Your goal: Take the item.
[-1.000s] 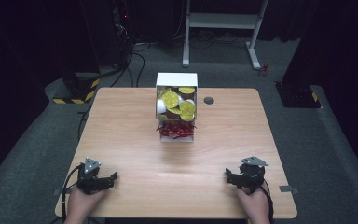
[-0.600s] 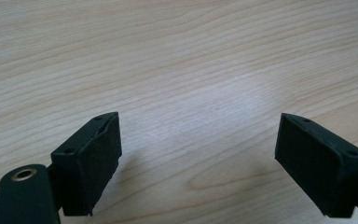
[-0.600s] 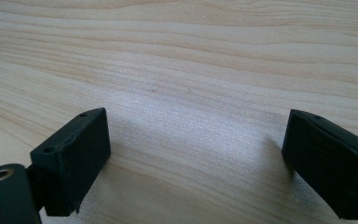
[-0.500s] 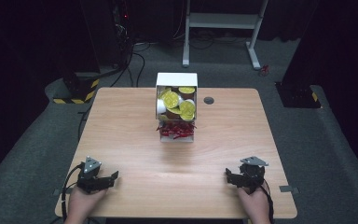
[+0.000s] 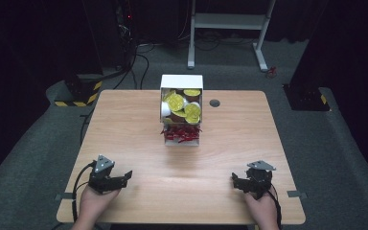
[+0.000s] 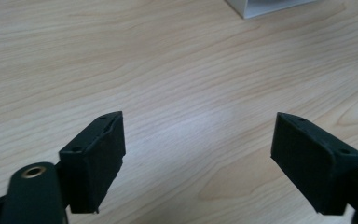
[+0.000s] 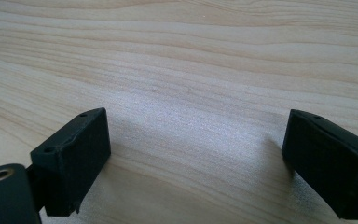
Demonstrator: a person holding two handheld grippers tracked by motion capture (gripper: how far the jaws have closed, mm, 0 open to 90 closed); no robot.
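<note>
High view: the white box (image 5: 181, 109), packed with yellow-lidded cups (image 5: 176, 101) above red paper shreds (image 5: 181, 133), stands on the table (image 5: 124, 124) at the middle of its far half. My left gripper (image 5: 124, 176) rests near-left of the box and my right gripper (image 5: 234, 180) near-right of it, both well apart from it, at the near edge. Both sets of jaws are spread wide over bare wood, holding nothing. In the left gripper view, a corner of the box (image 6: 270, 7) lies far ahead. Judgement: no cup is out yet; reaching, gripping and unloading all remain.
</note>
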